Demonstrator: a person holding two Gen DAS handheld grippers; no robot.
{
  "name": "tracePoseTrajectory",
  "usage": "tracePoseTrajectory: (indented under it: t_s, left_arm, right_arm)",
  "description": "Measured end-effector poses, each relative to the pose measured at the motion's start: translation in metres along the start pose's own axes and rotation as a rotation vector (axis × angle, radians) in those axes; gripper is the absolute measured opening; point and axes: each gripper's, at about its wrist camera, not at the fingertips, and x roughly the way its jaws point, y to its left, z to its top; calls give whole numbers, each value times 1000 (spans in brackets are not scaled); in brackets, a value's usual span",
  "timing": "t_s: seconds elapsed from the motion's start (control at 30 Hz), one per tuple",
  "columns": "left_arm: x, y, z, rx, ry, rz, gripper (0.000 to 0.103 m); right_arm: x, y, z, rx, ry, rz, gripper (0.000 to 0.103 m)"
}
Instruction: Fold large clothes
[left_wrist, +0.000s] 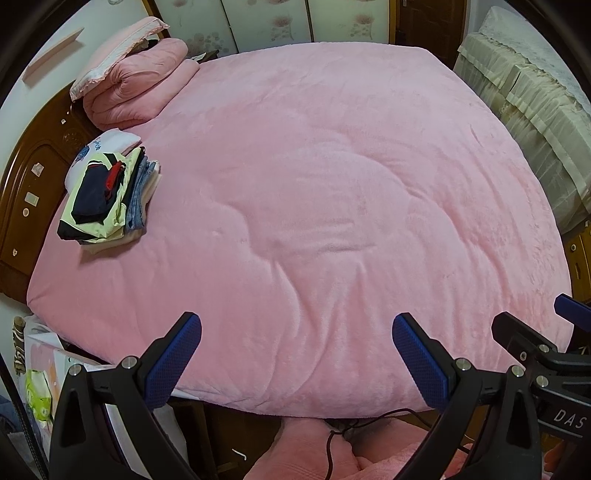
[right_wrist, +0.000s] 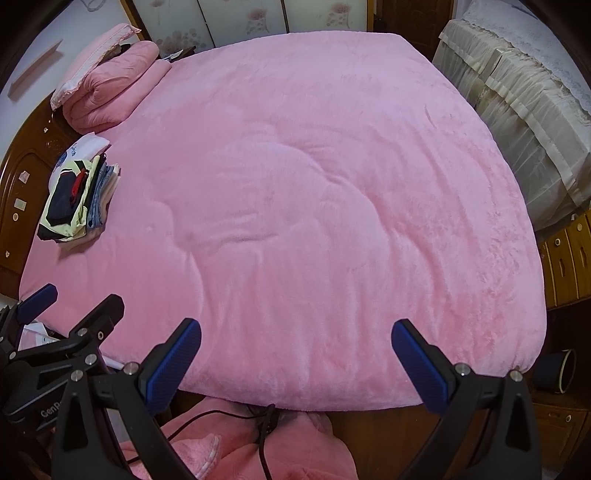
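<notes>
A wide pink plush blanket (left_wrist: 314, 192) (right_wrist: 303, 192) covers the bed, nearly flat with shallow creases. A stack of folded clothes (left_wrist: 107, 195) (right_wrist: 75, 199), navy and pale yellow on top with denim beneath, lies near the left side by the headboard. My left gripper (left_wrist: 295, 347) hovers open above the bed's near edge, nothing between its blue pads. My right gripper (right_wrist: 295, 350) is open too, just right of the left one, also empty. Each gripper shows at the edge of the other's view: the right gripper (left_wrist: 535, 332), the left gripper (right_wrist: 74, 306). Pink fabric (right_wrist: 295, 443) lies below the near edge.
A folded pink quilt and pillow (left_wrist: 136, 85) sit at the far left corner. A brown wooden headboard (left_wrist: 33, 192) runs along the left. Cream-covered furniture (left_wrist: 535, 122) stands to the right, wooden drawers (right_wrist: 565, 258) beside it. A black cable (right_wrist: 264, 439) trails over the pink fabric.
</notes>
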Motion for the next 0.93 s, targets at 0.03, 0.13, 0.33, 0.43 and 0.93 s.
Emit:
tracePoseTrajectory:
  t_s: [0.03,0.13,0.33,0.43,0.93]
  left_arm:
    - [-1,-1,0,0,0,3,102]
    - [-2,-5,-1,2,-2,9,102]
    - [-5,-14,1,1,-15,20,102]
    - [-6,-19,3,1,-28,21,102]
    - [-4,-36,15,45,-50,26,102]
  right_arm:
    - [0,0,0,0,0,1,103]
    - [0,-2,0,1,0,5,103]
    - [2,-10,3,2,-3,18,103]
    - [3,-16,6,6,-7,23,103]
    - [21,-46,17,73,50,48,103]
